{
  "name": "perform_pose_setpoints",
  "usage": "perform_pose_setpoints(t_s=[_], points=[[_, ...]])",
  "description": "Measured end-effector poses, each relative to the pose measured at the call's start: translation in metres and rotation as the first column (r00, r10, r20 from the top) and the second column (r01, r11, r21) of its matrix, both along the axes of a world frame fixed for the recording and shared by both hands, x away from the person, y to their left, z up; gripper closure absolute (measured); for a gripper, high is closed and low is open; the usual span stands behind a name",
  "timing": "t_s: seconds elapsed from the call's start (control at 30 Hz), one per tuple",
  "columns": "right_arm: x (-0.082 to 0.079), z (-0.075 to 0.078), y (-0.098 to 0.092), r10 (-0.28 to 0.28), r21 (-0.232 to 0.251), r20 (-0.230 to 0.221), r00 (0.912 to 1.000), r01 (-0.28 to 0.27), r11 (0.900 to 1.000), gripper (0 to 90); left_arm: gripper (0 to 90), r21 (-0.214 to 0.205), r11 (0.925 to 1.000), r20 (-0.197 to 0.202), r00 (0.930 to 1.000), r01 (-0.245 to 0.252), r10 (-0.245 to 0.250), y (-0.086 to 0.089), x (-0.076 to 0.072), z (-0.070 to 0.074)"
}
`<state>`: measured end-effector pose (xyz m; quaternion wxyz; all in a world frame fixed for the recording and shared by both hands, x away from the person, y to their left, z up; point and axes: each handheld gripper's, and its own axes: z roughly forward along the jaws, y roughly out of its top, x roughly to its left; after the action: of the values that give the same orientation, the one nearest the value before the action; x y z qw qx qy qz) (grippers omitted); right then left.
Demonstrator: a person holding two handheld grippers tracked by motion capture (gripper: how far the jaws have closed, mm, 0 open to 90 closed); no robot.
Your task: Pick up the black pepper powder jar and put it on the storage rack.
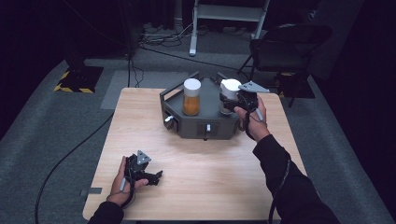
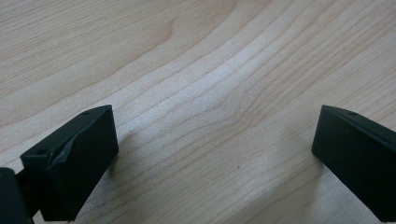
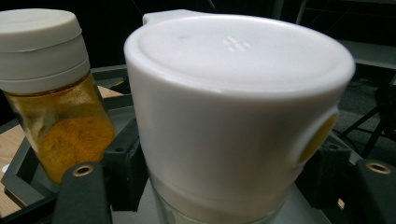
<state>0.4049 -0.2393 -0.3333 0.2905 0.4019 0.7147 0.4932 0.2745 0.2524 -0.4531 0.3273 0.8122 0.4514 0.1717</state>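
Note:
A dark grey rack (image 1: 201,125) with side handles stands at the back middle of the wooden table (image 1: 201,177). On it stands a clear jar of orange powder (image 1: 192,99) (image 3: 56,126) with a white lid. To its right is a second jar with a wide white cap (image 1: 229,87) (image 3: 233,93). My right gripper (image 1: 229,104) (image 3: 229,198) is shut on this jar below the cap, over the right part of the rack. Whether the jar rests on the rack is hidden. My left gripper (image 1: 152,178) (image 2: 215,158) lies on the table near the front left, open, with bare wood between its jaws.
The rack has two knobs on its front faces (image 1: 169,120) (image 1: 208,127). Behind the table are a dark chair (image 1: 289,44) at the right and a white frame (image 1: 224,14). A cable (image 1: 70,154) runs over the grey floor at the left.

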Motion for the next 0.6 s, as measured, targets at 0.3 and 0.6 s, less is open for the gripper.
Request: perform_pose_setpoints(t_s=[0.3,0.6], points=[[0.005,-0.008,0.004,0.005,0.000,-0.013,0.9999,-0.005,1.0000,30.0,0.4,0.000,1.0000,0.000,1.0000,0.000,0.000,0.000,0.000,0.000],[0.007,-0.013,0.003,0.003,0.002,-0.020,0.9998,-0.003,1.0000,30.0,0.4,0.001,1.0000,0.001,1.0000,0.001,-0.001,0.000,0.000,0.000]])
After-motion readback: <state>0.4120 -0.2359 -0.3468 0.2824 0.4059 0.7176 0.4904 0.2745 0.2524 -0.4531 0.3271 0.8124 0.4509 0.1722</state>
